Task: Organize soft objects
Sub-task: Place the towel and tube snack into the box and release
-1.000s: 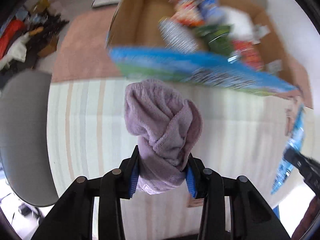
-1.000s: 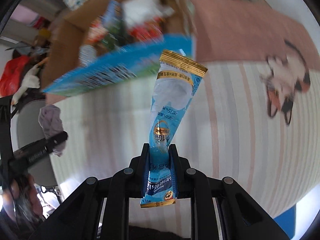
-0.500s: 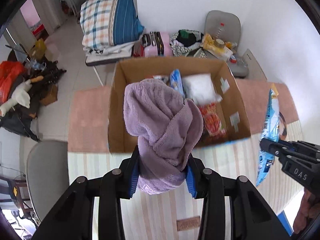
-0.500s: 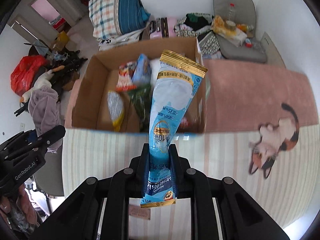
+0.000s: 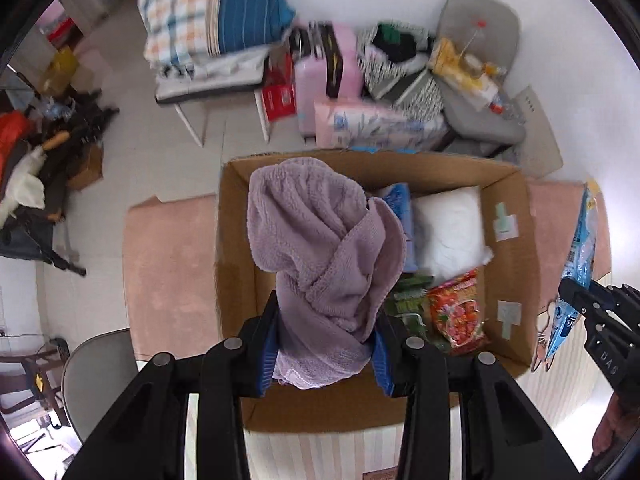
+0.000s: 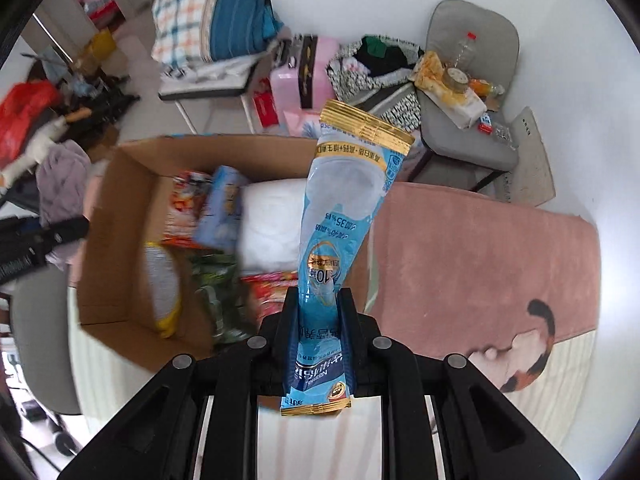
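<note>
Two grippers hang above an open cardboard box (image 5: 508,264), each with a load. The left gripper (image 5: 325,354) has its jaws clamped on a bunched purple towel (image 5: 320,264), which bulges up over the left half of the box. The right gripper (image 6: 319,340) has its jaws closed on the lower end of a blue and gold pouch (image 6: 344,208), upright over the right wall of the box. Inside the box lie a white pillow (image 5: 448,228), a red snack bag (image 5: 456,308) and a green packet (image 6: 218,284). A pink rug (image 6: 472,248) lies beside the box.
</note>
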Tool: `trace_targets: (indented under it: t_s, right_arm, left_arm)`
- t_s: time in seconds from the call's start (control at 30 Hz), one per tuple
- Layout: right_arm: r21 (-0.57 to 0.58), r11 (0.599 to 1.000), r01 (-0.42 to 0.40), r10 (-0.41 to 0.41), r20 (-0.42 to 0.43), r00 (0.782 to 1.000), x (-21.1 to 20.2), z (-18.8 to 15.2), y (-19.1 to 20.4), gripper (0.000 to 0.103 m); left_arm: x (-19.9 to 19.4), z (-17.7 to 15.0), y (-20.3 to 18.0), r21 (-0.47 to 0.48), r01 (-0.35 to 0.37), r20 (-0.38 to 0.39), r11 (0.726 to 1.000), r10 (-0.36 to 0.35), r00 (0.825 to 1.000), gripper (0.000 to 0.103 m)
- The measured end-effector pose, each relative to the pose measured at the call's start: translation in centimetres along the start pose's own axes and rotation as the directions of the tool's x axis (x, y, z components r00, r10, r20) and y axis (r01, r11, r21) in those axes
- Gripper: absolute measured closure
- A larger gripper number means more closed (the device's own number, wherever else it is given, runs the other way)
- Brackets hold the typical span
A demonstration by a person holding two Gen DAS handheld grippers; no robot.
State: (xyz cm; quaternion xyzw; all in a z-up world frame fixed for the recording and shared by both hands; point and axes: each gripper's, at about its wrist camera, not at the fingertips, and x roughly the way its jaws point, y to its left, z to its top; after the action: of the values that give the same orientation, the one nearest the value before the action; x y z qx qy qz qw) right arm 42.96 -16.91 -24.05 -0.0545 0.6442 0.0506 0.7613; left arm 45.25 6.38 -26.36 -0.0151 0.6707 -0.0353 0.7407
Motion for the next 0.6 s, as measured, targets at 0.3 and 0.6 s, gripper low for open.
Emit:
trace_targets:
  t_s: [0.3,0.6]
  right_arm:
    - [-0.022,0.999,0.029,-0.032,-0.150,0.988,8.5,1.6,-0.1,0.085]
    - [-0.036,0.999,0.037,-0.044,-0.220,0.974,11.7,2.4,0.8,0.085]
  left_arm:
    - [8.9,2.9,1.3,-0.021,-0.002,-0.242,1.000,-0.003,0.970,0.067]
    - [13.1,3.4,2.1,-0.025,-0.036,-0.348,0.999,0.025,0.937,0.067]
